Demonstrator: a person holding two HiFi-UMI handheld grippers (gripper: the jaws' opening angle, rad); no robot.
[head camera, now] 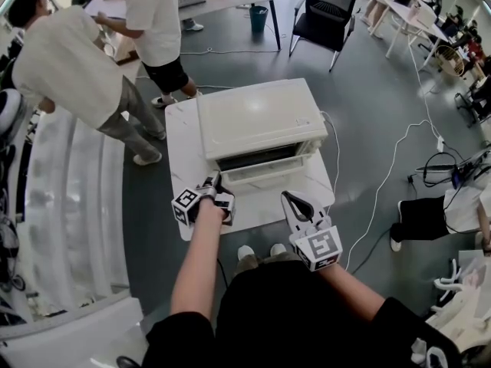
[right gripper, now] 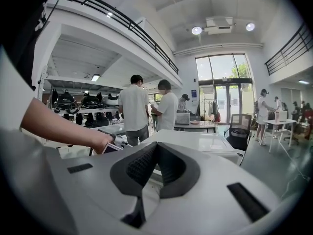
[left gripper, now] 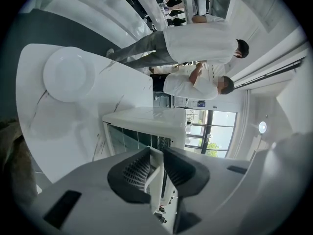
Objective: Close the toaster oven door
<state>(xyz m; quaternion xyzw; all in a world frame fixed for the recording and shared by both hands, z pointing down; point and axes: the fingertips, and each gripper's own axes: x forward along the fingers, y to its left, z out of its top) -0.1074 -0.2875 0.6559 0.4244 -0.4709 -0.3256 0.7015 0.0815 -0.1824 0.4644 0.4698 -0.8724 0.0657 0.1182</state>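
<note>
At the oven front, left gripper clamps the part-open door. Next, push it home. Right gripper hangs closed, empty.

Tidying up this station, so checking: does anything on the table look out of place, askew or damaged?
The toaster oven door hangs ajar, tilted outward with a dark gap above it. The left hand-held gripper is clamped on the door handle near its left end. Nothing looks spilled or damaged.
</note>
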